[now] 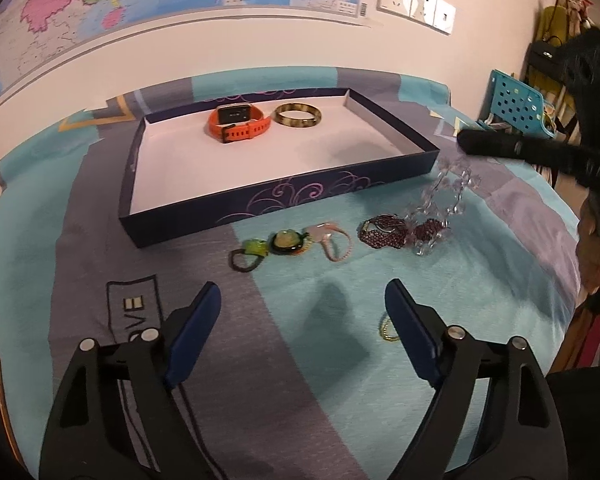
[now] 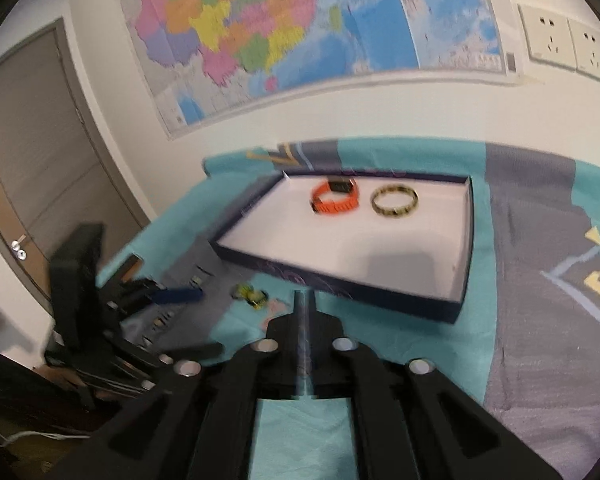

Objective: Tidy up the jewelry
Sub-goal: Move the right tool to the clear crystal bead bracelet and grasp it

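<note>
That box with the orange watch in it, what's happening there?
A person is tidying jewelry into the box using two hand-held grippers. The orange watch and a brown bangle already lie inside. The right gripper is shut on a clear bead bracelet, lifting it beside the box. The left gripper hangs open over the blanket. Several more pieces wait in front.

Small gold bead chain (image 1: 386, 329) is half hidden behind the left gripper's (image 1: 302, 322) right blue pad. Clear crystal bead strand (image 1: 446, 196) is motion-smeared under the black right gripper (image 1: 470, 145); whether it's gripped is unclear. Right wrist view is blurred: green-yellow trinkets (image 2: 252, 295) unresolvable. Person's hand (image 1: 596, 256) is cropped at the frame edge.
</note>
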Motion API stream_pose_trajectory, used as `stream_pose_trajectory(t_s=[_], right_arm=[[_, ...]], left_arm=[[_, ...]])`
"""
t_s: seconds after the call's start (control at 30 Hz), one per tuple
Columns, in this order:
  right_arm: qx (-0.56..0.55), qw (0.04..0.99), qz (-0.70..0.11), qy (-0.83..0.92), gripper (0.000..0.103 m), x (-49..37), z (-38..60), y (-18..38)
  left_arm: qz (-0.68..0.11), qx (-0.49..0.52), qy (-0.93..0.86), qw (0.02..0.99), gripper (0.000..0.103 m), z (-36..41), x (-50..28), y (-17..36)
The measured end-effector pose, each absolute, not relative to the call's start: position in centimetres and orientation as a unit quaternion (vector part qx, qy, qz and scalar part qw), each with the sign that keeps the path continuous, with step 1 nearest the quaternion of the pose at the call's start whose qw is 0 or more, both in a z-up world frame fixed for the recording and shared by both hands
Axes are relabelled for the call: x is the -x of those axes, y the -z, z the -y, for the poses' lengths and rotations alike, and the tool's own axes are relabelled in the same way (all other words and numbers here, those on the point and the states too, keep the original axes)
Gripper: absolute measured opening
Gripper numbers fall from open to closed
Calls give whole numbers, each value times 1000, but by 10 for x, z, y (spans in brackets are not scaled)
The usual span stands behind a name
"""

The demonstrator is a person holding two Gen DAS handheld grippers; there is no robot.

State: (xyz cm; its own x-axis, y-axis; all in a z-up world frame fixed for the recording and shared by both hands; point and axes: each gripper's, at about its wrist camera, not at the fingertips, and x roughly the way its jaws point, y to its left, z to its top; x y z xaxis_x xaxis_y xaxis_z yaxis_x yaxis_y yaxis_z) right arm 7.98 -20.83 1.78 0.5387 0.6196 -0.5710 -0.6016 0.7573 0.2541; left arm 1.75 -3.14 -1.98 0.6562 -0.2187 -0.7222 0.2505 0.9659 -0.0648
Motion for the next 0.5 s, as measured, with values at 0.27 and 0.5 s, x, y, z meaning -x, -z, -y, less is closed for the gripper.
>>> stream_pose_trajectory(t_s=[0.27,0.5], right_arm=[[37,881,-352,-315,17,-85,199,-8],[45,863,-415,-287,47,-98,210,39]], left_arm=[[-396,-21,136,908,81,35,-19,23],[-399,-19,138,906,80,35,-21,24]])
